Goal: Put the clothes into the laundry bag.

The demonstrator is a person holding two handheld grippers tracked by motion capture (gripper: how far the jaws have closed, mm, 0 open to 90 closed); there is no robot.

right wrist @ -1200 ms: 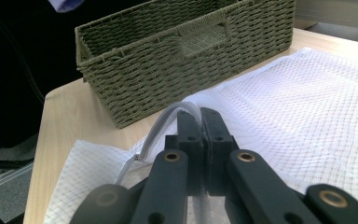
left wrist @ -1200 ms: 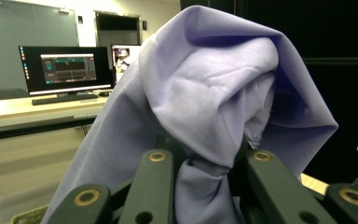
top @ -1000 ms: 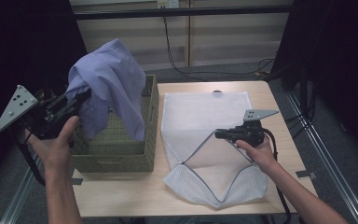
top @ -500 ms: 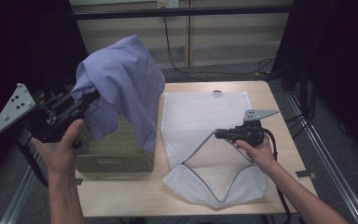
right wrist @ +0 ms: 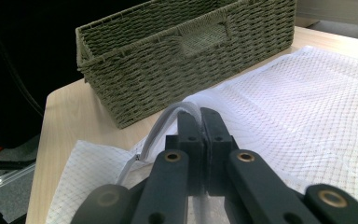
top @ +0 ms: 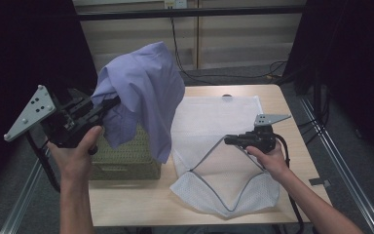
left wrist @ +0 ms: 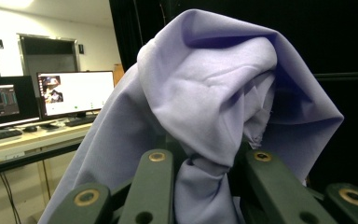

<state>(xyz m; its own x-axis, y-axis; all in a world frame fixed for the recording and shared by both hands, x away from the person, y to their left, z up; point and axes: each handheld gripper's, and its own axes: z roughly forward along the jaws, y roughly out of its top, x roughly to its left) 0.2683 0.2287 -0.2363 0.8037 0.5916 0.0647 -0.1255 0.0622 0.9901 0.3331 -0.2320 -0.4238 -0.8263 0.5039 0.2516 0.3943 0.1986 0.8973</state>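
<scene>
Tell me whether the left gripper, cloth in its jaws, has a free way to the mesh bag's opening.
Probably yes: the left gripper holds the purple cloth above the basket, and the right gripper lifts the mesh bag edge open.

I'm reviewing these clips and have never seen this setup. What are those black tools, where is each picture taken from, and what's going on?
A person holds a hand-operated clamp tool in each hand. The high view looks down on the table; the other two pictures come from cameras riding on each tool. The left gripper is shut on a lilac cloth, lifted above a woven basket. The right gripper pinches the zipper edge of a white mesh bag, holding its mouth open.
</scene>
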